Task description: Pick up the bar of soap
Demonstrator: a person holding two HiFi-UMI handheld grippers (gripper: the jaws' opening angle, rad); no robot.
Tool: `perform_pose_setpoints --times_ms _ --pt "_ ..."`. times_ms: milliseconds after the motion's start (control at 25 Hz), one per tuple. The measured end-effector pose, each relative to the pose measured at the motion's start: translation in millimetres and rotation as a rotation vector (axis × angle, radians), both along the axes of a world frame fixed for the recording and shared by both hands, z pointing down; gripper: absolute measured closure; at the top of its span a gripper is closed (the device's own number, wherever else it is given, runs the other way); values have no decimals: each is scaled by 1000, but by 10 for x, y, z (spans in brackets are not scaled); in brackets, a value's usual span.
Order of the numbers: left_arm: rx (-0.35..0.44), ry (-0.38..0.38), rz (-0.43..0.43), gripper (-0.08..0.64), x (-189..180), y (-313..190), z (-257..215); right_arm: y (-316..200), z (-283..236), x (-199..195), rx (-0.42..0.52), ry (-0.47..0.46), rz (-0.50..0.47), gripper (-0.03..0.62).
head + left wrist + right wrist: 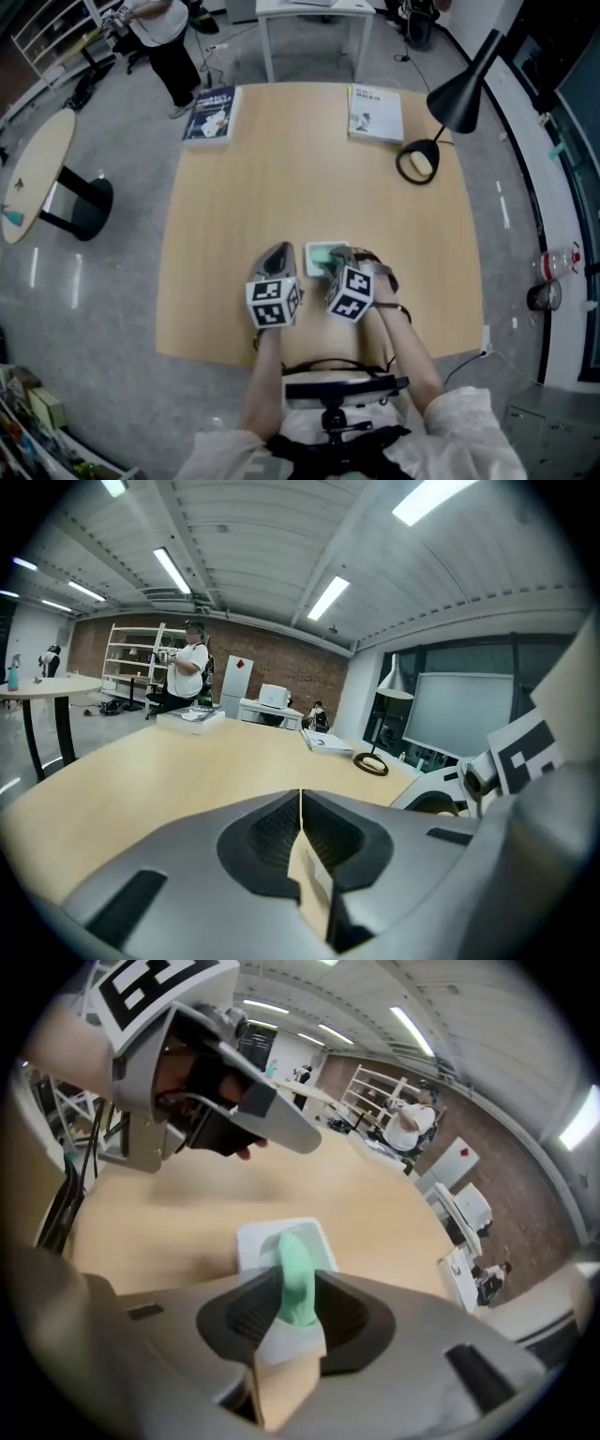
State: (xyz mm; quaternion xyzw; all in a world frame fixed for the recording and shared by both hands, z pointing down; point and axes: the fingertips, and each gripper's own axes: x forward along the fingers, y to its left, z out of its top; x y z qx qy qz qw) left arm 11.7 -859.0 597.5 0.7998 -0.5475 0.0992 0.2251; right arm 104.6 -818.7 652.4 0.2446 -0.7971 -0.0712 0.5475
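- Soap bar [291,1251] (green) lies in white dish [251,1239] nr front edge of table [281,169], betw. right gripper's jaws.
- Right gripper [295,1281]: jaws spread, straddling bar, no clamp evident yet.
- Left gripper [300,794]: jaws pinched together, empty, just beside.
- Bar prob. light, stiff, slick; take it by long sides at mid-length, firm squeeze, else it may squirt out.

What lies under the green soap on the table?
A white dish lies under the soap; its rim shows beside the bar. The dish's middle is covered by the soap, and its near edge by the right gripper.
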Motion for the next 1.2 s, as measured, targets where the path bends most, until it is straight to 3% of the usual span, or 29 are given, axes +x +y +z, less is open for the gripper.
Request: perform_pose_setpoints --times_ms 240,400,680,1200 --pt "-3 7 -17 545 -24 -40 30 -42 132 -79 -12 163 -194 485" --pt "-4 10 -22 545 -35 -43 32 -99 196 -93 -3 215 -232 482" --pt "-21 -3 -3 545 50 -28 104 -217 270 -127 8 239 -174 483" --pt "-9 6 0 545 34 90 23 -297 240 -158 -18 106 -53 482"
